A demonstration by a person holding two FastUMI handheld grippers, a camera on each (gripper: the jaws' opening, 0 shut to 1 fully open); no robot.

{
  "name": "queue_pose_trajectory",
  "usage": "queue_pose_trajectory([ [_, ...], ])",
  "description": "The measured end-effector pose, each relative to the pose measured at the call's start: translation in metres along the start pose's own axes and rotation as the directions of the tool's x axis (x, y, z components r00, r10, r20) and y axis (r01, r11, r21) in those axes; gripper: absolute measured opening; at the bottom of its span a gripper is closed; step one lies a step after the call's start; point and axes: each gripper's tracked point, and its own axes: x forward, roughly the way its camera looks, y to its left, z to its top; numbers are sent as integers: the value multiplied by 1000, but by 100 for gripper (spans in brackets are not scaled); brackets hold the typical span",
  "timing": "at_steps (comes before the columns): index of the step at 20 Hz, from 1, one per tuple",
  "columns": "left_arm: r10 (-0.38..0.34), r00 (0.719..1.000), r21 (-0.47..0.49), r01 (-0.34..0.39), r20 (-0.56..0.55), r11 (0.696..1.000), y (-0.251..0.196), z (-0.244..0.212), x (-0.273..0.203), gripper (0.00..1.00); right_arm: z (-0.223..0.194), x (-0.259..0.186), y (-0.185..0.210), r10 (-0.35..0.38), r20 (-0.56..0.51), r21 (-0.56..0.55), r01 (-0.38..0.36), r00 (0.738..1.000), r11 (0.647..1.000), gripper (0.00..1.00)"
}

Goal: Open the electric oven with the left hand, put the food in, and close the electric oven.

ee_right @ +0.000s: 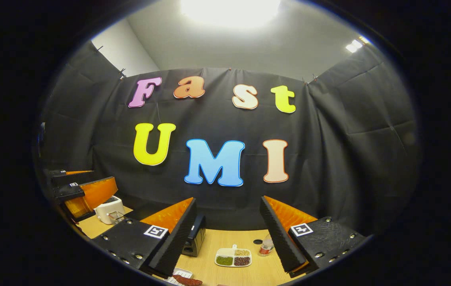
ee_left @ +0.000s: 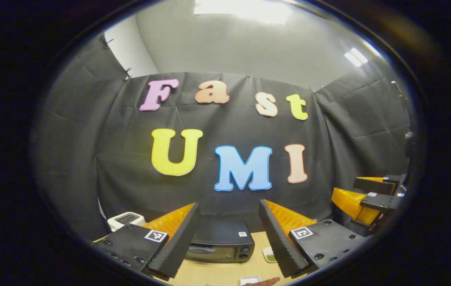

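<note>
Two grippers hang raised above a wooden table (ee_right: 225, 238), each with its fingers spread wide and nothing between them. In the left gripper view the left gripper (ee_left: 227, 242) frames the electric oven (ee_left: 221, 244), which sits on the table against the black cloth wall, its long axis running side to side and its closed glass door facing the camera, knobs at its right end. A white toaster-like appliance (ee_left: 126, 219) stands to the oven's left. In the right gripper view the right gripper (ee_right: 227, 238) looks down on a white divided dish (ee_right: 233, 257) holding green, tan and dark red grains in separate compartments. A small bottle (ee_right: 265, 246) stands just beside the dish. Near the lower edge a white tray (ee_right: 180, 275) carries a reddish-brown piece of food (ee_right: 187, 281). Nothing lies between the oven door and the left gripper.
</note>
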Motion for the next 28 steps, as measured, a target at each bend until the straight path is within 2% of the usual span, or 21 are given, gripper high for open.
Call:
queue_pose_trajectory([
  [5,-13,1000,11,13,-21,1000,8,-11,13,100,-12,5,-5,-32,-43,-2,31,999,1000,96],
  [11,-20,996,26,22,-88,999,24,-54,32,100,-28,3,-4,-38,-86,-26,36,996,999,96],
  [17,-18,977,24,24,-212,999,47,-135,71,92,-50,0,-5,-42,-144,-48,35,989,998,96],
  [18,-19,972,22,25,-235,999,49,-147,79,100,-53,0,-7,-47,-149,-55,39,988,998,96],
  [21,-16,954,12,21,-299,1000,62,-188,102,97,-59,0,-12,-63,-165,-59,54,984,997,96],
  [23,-7,939,-14,2,-345,1000,71,-217,112,97,-64,0,-16,-79,-180,-52,71,981,996,96],
  [24,2,933,-23,-11,-360,1000,76,-229,116,100,-66,1,-19,-86,-182,-49,79,980,996,96],
  [28,11,921,20,-4,-388,1000,83,-260,132,97,-71,4,-26,-115,-193,-50,108,974,993,96],
])
